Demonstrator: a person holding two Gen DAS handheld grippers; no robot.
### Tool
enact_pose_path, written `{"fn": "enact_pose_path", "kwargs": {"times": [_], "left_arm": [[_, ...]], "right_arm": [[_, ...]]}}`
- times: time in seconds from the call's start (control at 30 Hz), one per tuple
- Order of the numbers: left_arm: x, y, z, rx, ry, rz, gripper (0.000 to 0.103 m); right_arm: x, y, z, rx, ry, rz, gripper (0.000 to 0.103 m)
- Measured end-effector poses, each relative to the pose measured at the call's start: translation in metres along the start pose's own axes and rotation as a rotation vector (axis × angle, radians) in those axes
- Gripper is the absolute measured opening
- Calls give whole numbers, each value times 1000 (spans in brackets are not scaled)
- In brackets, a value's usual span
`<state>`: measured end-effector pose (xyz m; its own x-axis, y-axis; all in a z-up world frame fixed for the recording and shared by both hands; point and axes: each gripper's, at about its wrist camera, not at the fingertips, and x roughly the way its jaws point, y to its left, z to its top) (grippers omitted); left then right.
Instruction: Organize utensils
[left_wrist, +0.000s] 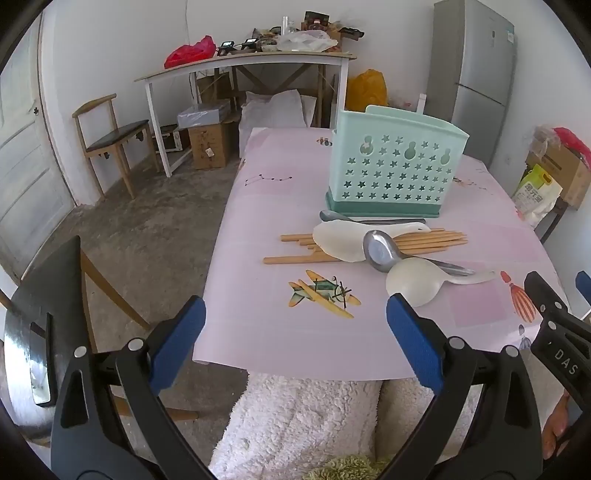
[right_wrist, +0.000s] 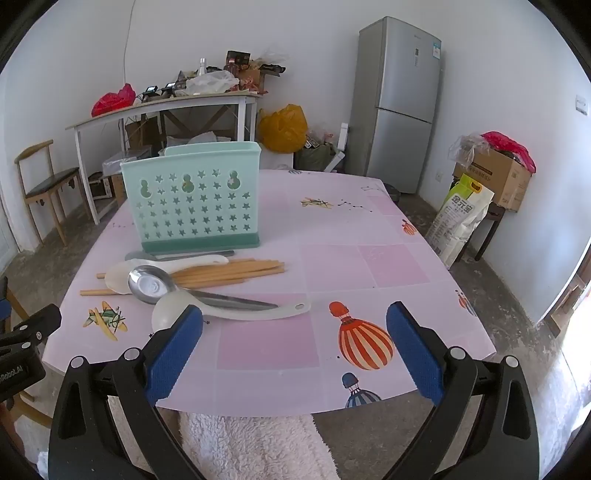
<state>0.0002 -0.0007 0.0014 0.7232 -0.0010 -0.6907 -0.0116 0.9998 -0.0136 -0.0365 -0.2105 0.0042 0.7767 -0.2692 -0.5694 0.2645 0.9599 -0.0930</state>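
Table (right_wrist: 369, 229): mint holder (right_wrist: 192, 199), utensils (right_wrist: 207, 280) beside.

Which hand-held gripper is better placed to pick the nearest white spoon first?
Probably right. The right hand-held gripper is open, the white spoon just ahead. From the left hand-held gripper, it lies off to the side.

Both wrist cameras look from the near table (left_wrist: 295, 343) edge, tilted down, toward the far wall. The left view sits further left, the right further right; both share the holder (right_wrist: 192, 199) and utensil pile (left_wrist: 373, 247).
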Motion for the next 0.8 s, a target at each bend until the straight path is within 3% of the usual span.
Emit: {"fn": "enact_pose_path", "kwargs": {"times": [0.8], "left_arm": [[4, 2, -2, -7, 8, 3, 95]], "right_arm": [[0, 0, 0, -3, -1, -2, 97]]}}
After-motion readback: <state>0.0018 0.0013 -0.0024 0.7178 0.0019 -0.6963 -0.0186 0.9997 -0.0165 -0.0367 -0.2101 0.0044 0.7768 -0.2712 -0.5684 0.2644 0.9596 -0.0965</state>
